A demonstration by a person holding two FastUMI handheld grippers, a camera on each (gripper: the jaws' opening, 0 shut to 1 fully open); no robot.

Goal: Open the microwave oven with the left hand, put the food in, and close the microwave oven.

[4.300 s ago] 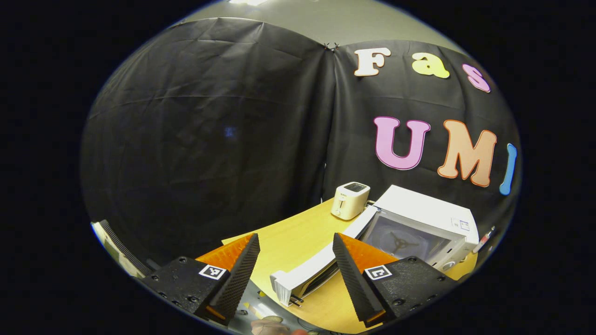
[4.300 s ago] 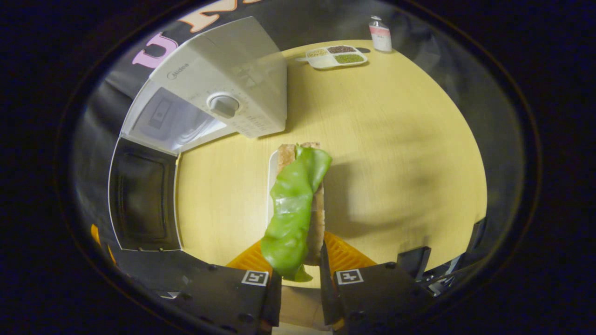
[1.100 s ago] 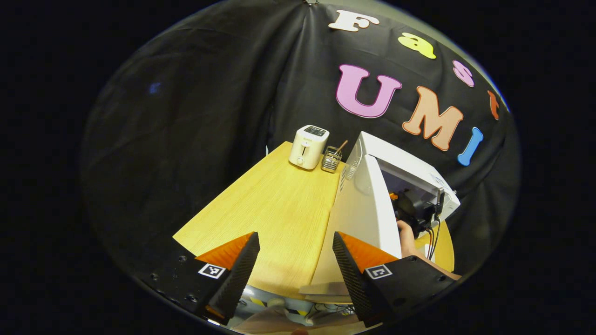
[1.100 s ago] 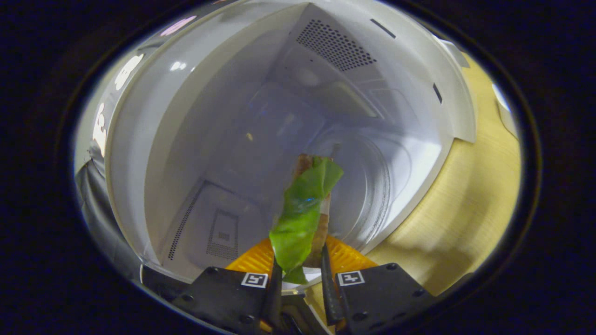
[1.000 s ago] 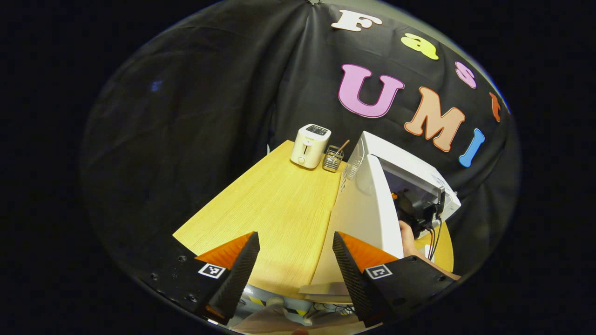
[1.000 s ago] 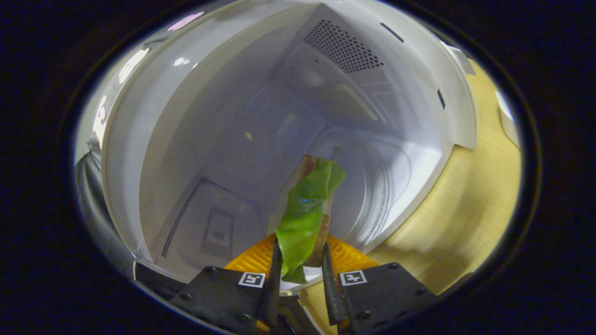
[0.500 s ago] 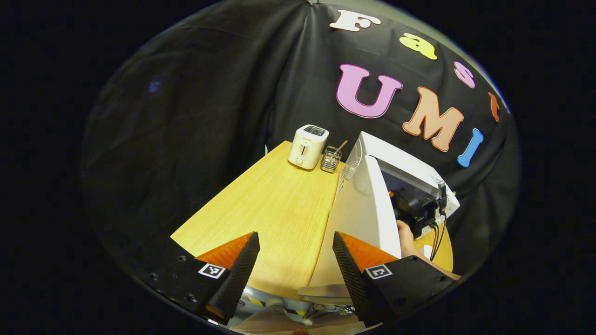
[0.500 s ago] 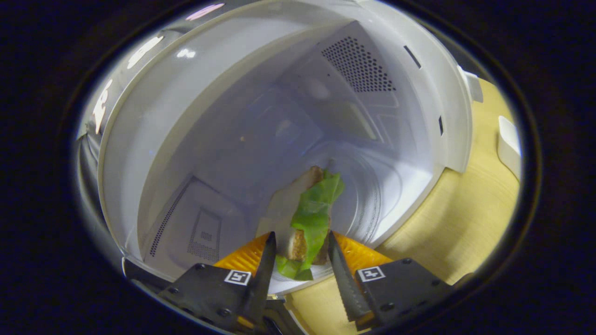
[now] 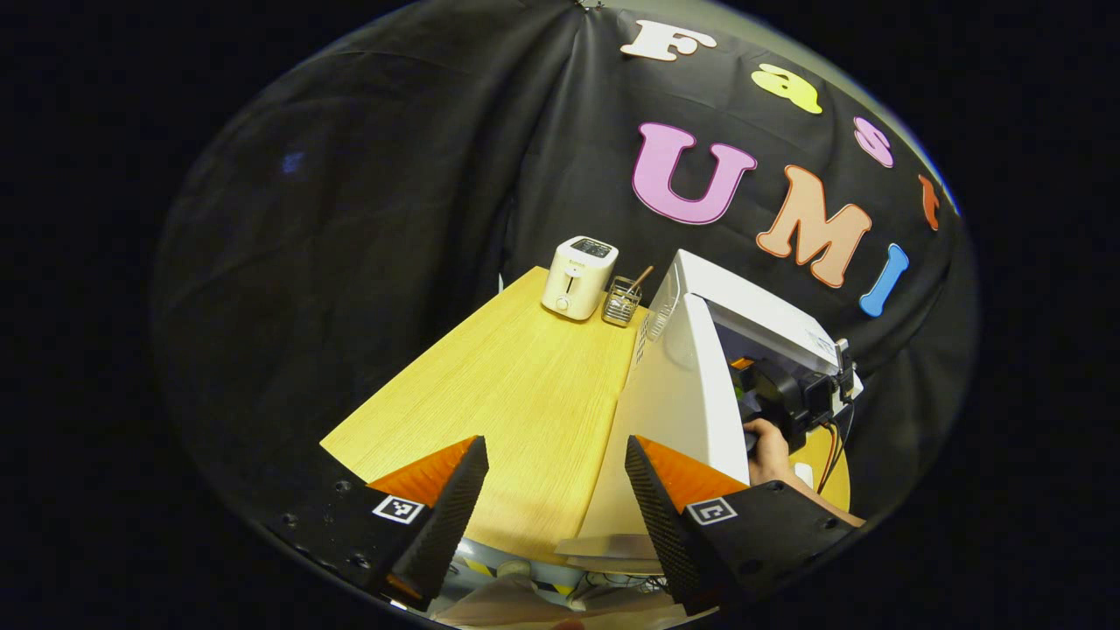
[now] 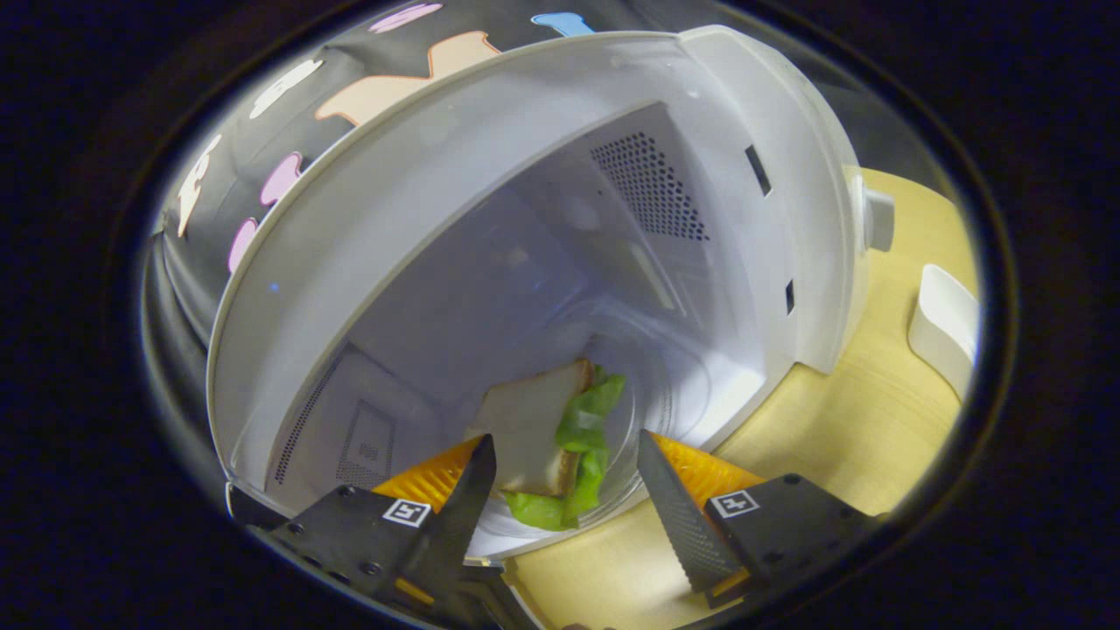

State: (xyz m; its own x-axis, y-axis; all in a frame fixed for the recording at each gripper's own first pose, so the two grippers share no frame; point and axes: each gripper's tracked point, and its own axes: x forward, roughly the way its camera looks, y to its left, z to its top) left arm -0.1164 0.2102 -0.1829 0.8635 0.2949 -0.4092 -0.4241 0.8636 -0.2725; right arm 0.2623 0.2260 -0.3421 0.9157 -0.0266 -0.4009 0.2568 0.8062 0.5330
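Observation:
The white microwave (image 10: 490, 166) stands open. Inside it, a sandwich (image 10: 534, 424) with a green lettuce leaf lies on the glass turntable (image 10: 647, 385). My right gripper (image 10: 564, 490) is open at the oven's mouth, its fingers apart on either side of the sandwich and not touching it. In the left gripper view the microwave (image 9: 752, 315) shows from the side with its door (image 9: 687, 394) swung out. My left gripper (image 9: 556, 507) is open and holds nothing, near the table's front edge just left of the door. The right gripper (image 9: 779, 398) and a hand (image 9: 766, 446) show at the oven's opening.
A white toaster (image 9: 577, 276) and a small wire holder (image 9: 623, 297) stand at the back of the wooden table (image 9: 516, 385), left of the microwave. A white dish (image 10: 945, 328) lies on the table right of the oven. The microwave's knob (image 10: 878, 219) sticks out.
My right gripper carried the sandwich into the microwave, opened and let it go onto the turntable, then drew back a little. The left gripper has barely moved.

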